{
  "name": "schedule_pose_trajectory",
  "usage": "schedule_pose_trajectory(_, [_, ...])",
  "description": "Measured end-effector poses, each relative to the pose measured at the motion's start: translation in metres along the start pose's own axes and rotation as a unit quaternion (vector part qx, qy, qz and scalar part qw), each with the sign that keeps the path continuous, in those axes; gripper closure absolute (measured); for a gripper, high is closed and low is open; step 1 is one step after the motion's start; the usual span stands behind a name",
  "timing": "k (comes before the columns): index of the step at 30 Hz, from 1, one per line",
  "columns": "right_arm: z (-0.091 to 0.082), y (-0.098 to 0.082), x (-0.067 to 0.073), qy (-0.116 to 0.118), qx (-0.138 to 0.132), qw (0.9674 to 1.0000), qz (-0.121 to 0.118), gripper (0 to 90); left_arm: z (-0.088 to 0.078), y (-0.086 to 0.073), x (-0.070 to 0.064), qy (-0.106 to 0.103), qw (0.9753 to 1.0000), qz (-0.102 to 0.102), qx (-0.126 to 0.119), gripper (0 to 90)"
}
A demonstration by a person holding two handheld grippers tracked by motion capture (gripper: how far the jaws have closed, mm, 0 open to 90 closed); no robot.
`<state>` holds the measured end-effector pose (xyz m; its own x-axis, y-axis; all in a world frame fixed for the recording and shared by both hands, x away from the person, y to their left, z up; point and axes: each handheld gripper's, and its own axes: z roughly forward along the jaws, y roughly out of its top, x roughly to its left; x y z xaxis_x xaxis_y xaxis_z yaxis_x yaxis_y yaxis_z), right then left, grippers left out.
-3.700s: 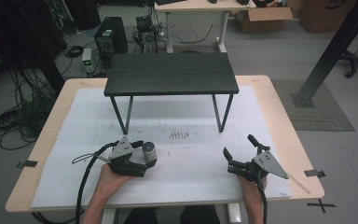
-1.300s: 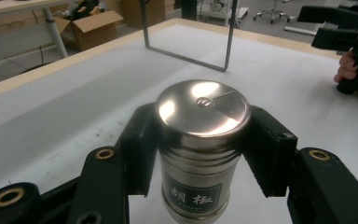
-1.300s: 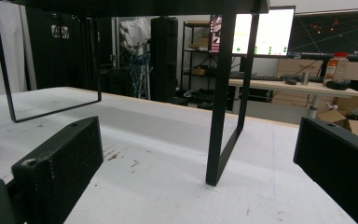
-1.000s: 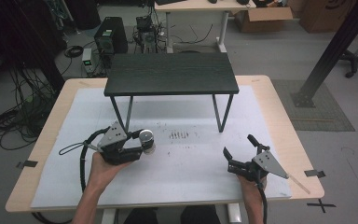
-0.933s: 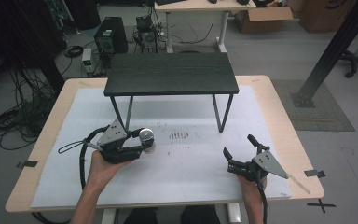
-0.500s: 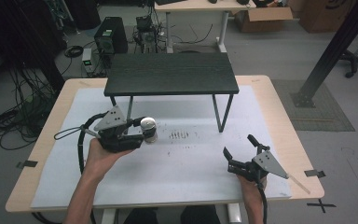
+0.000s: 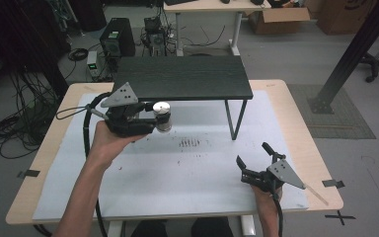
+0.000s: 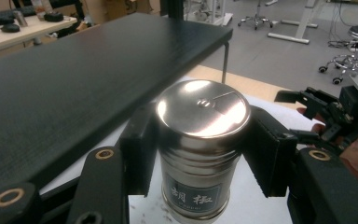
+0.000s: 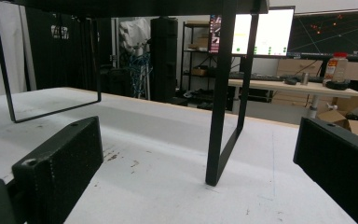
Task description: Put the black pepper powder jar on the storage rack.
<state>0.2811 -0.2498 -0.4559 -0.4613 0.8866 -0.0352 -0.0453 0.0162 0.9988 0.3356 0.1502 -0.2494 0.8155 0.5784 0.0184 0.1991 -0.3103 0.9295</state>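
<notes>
Left gripper (image 7: 159, 114): clamps small steel pepper tin (image 8: 200, 149); lift clear, then set on black slatted shelf (image 7: 182, 81) at 12 o'clock.
Right gripper (image 7: 254, 159): jaws spread, idle.

Lighting is even overhead indoor, moderately bright; the white table mat (image 7: 197, 168) reads clean, no blown areas. Room at the high view's top left is dim. The black shelf (image 7: 182, 81) casts a soft shadow on the mat beneath it, visible in the right gripper view too. High view is a bit soft and low-res. Left gripper view: strong specular glare on the steel can lid (image 8: 201, 108), label below legible, background slightly blurred. Right gripper view: near jaws out of focus, monitors (image 9: 261, 30) at the back bright, mild wide-angle bending at the edges.
</notes>
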Motion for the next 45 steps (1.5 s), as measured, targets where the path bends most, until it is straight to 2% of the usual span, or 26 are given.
schedule_pose_trajectory(13, [0.000, 0.000, 0.000, 0.000, 0.000, 1.0000, 0.000, 1.2, 0.014, 0.041, 0.010, -0.014, 0.9999, 0.009, -0.001, 49.1])
schedule_pose_trajectory(24, [0.000, 0.000, 0.000, -0.001, 0.000, 1.0000, -0.001, 1.2, 0.027, 0.076, 0.020, -0.015, 0.9996, 0.023, 0.001, 49.1])
schedule_pose_trajectory(28, [0.000, 0.000, 0.000, -0.001, -0.001, 1.0000, -0.001, 1.3, 0.039, 0.090, 0.026, -0.011, 0.9996, 0.027, 0.003, 49.1])
schedule_pose_trajectory(34, [0.000, 0.000, 0.000, -0.001, -0.001, 1.0000, -0.001, 1.2, 0.055, 0.097, 0.037, -0.004, 0.9996, 0.026, 0.013, 49.1])
schedule_pose_trajectory(39, [-0.001, 0.000, 0.000, -0.003, -0.003, 1.0000, -0.002, 1.3, 0.071, 0.094, 0.045, 0.005, 0.9994, 0.022, 0.025, 49.1])
schedule_pose_trajectory(45, [-0.001, 0.000, 0.001, -0.003, -0.003, 1.0000, -0.003, 1.3, 0.088, 0.090, 0.051, 0.012, 0.9995, 0.014, 0.024, 49.1])
